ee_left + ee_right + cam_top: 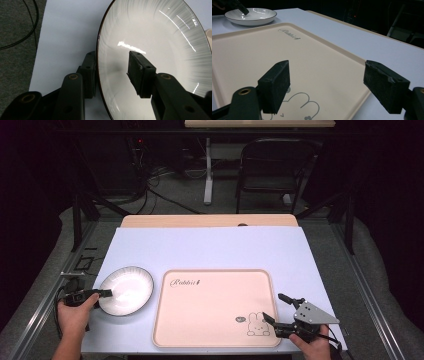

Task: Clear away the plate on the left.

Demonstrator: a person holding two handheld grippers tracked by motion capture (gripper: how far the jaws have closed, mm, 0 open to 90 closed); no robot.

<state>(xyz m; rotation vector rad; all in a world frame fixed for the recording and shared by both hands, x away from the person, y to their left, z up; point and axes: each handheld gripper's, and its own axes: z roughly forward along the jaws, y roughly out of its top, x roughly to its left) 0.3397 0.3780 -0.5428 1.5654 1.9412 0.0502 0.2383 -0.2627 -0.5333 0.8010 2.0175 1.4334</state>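
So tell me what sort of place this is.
Most likely a lab or studio bench set up for recording, not a home. A table under a pale sheet stands inside a metal frame, cables trail over the carpet behind, and a folding chair sits in a dark room.

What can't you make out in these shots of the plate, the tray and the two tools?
- Left tool on the plate: whether its pads press the rim; the left gripper view leaves it unclear.
- Plate's near rim: cut off by the bottom edge of that view.
- Small print beside the rabbit on the tray: too small in the high view.
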